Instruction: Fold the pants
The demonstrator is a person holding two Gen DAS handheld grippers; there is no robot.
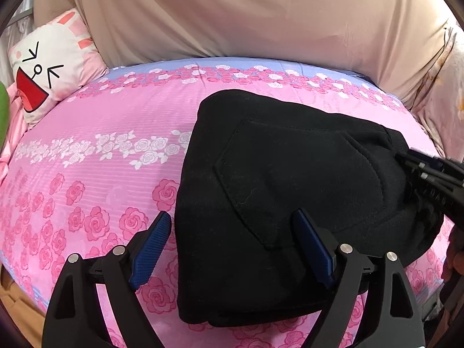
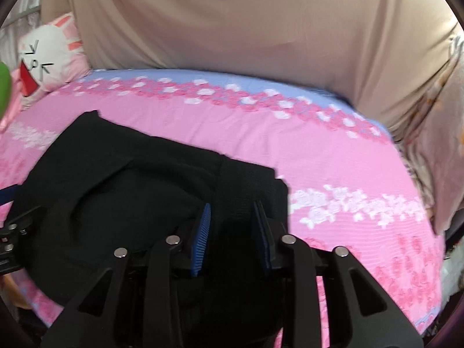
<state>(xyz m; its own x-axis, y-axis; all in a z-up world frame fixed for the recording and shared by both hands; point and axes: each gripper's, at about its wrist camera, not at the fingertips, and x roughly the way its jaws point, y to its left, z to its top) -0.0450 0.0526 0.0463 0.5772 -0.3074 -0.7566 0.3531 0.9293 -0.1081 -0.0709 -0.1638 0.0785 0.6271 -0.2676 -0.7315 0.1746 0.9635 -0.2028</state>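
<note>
The black pants (image 1: 275, 191) lie folded into a compact bundle on the pink rose-print bedsheet (image 1: 101, 145), back pocket facing up. My left gripper (image 1: 232, 226) is open, its blue pads straddling the bundle's near left edge without gripping. My right gripper (image 2: 232, 214) hovers over the bundle's right end, at the ribbed waistband (image 2: 249, 179); its blue pads stand apart with black cloth between them, and it also shows at the right edge of the left wrist view (image 1: 429, 174). The pants fill the lower left of the right wrist view (image 2: 121, 191).
A rabbit-face pillow (image 1: 55, 66) lies at the bed's far left corner. A beige cloth-covered wall or headboard (image 1: 246, 14) rises behind the bed. A patterned blanket (image 1: 443, 92) is bunched at the far right. The bed's near edge drops off at lower left.
</note>
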